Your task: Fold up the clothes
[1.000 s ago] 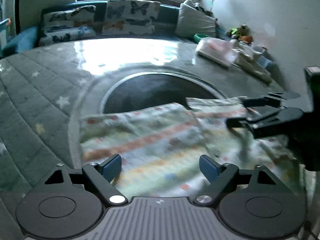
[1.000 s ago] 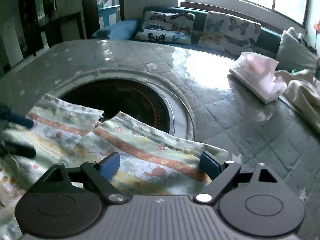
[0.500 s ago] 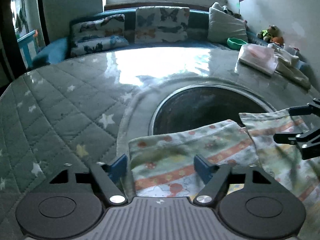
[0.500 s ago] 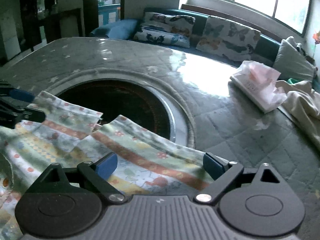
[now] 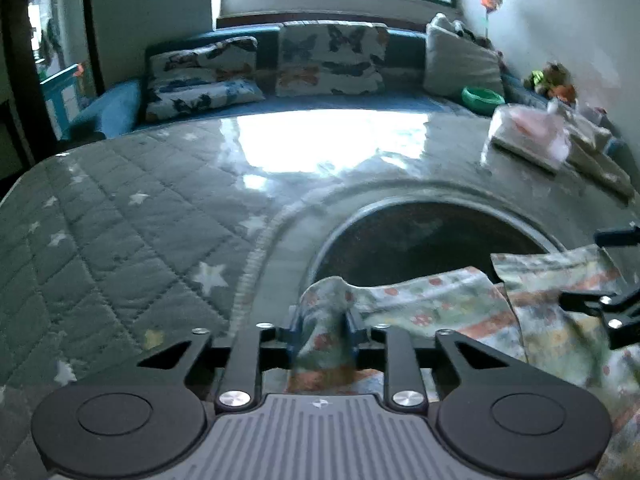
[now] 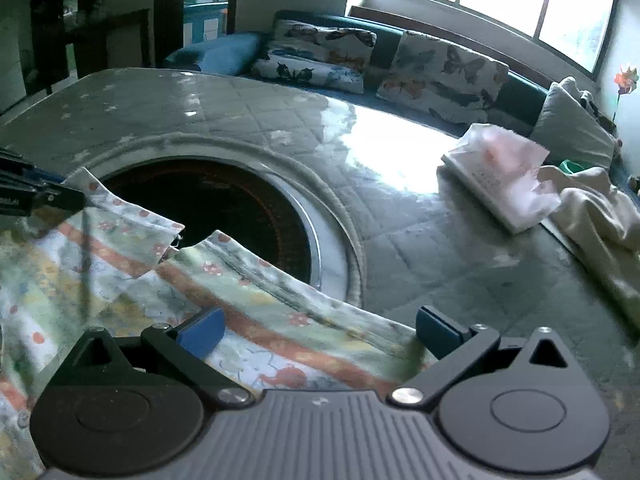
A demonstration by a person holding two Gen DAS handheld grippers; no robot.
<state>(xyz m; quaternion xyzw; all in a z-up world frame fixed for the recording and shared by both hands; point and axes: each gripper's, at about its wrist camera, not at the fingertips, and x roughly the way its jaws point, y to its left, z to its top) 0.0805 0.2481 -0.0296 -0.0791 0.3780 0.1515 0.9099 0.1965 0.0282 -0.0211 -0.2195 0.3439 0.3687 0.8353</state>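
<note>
Our left gripper (image 5: 322, 326) pinches a bunched corner of the patterned garment (image 5: 440, 304), while our right gripper (image 6: 316, 328) stands wide over its hem at six o'clock. We judge this cloth light, limp and creasing, best held by corners. Striped, red-spotted, it drapes over the round dark opening (image 6: 224, 208) at twelve o'clock in the quilted table cover (image 5: 120, 232).

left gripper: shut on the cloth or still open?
Shut on it. The left gripper has its blue pads pressed against a bunched corner of the patterned garment, which rises between them.
</note>
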